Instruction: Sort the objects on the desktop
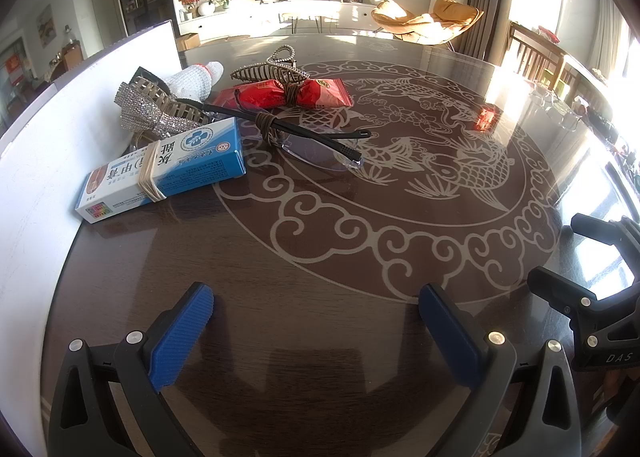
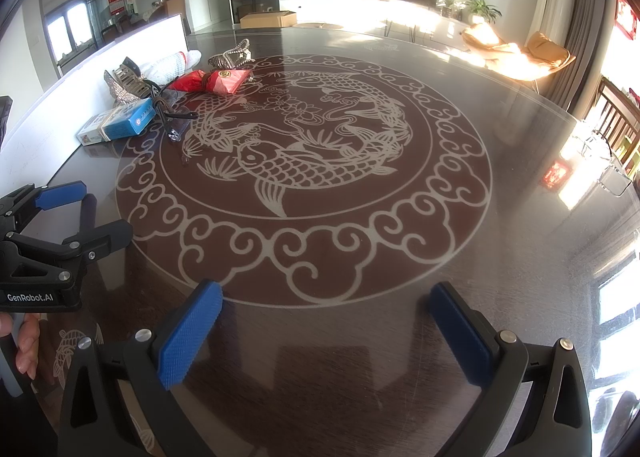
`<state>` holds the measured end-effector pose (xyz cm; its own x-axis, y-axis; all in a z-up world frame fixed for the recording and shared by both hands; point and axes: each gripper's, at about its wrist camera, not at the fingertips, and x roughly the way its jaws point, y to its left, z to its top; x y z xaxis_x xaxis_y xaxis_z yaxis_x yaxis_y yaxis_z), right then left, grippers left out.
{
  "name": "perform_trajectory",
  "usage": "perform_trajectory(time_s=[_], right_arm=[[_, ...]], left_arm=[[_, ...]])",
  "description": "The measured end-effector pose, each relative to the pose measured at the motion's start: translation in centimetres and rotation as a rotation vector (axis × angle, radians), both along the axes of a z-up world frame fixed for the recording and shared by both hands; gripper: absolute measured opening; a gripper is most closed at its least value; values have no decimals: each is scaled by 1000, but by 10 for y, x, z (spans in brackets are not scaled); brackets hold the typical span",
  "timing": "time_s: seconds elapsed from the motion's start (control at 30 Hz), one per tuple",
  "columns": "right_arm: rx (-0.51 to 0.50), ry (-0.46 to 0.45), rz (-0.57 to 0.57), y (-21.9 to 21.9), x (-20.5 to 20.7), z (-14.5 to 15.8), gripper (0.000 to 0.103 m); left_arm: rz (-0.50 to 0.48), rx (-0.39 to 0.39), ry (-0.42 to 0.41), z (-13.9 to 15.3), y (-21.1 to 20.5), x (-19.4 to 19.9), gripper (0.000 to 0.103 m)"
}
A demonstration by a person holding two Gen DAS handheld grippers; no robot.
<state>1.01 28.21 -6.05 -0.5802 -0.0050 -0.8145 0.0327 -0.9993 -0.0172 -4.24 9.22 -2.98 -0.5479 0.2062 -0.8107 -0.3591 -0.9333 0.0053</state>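
Note:
A pile of small objects lies at the table's left. A blue and white medicine box [image 1: 164,173] with a rubber band sits nearest; it also shows in the right wrist view [image 2: 118,122]. Rimless glasses [image 1: 320,145] with a brown hair tie on one arm lie beside it. Behind are a red snack packet [image 1: 288,95], a bronze claw hair clip [image 1: 270,71], a rhinestone hair clip [image 1: 154,109] and a white knitted item [image 1: 196,79]. My left gripper [image 1: 316,333] is open and empty, short of the pile. My right gripper [image 2: 324,333] is open and empty over the table's near part.
A white board [image 1: 60,117] stands along the table's left edge behind the pile. The round dark table [image 2: 520,277] has a glass top with a fish pattern. Chairs [image 2: 616,125] stand at the right side. A small red reflection [image 1: 486,119] shows at the far right.

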Motion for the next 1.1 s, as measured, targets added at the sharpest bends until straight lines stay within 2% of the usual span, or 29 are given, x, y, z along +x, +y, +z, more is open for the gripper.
perform_trajectory(time_s=[0.6,0.67,0.73,0.83,0.9,1.0,1.1], right_arm=[[0,0,0,0,0,0,103],[0,0,0,0,0,0,103],[0,0,0,0,0,0,103],[0,0,0,0,0,0,103],[0,0,0,0,0,0,103],[0,0,0,0,0,0,103],[-2,0,0,-1,-1,-1,103]], left_arm=[[-3,-13,5,0,0,-2,103],[5,-52,87,10,-3,-5,103],[11,-47,169,27,-13,-12,103],[-53,-7,187,47,-28,-38,103],[-89,-18,212,55,-35,-55,103],[-133,-33,190,52,-44,-83,103],[-167,-1,86,35,-52,-109,103]])
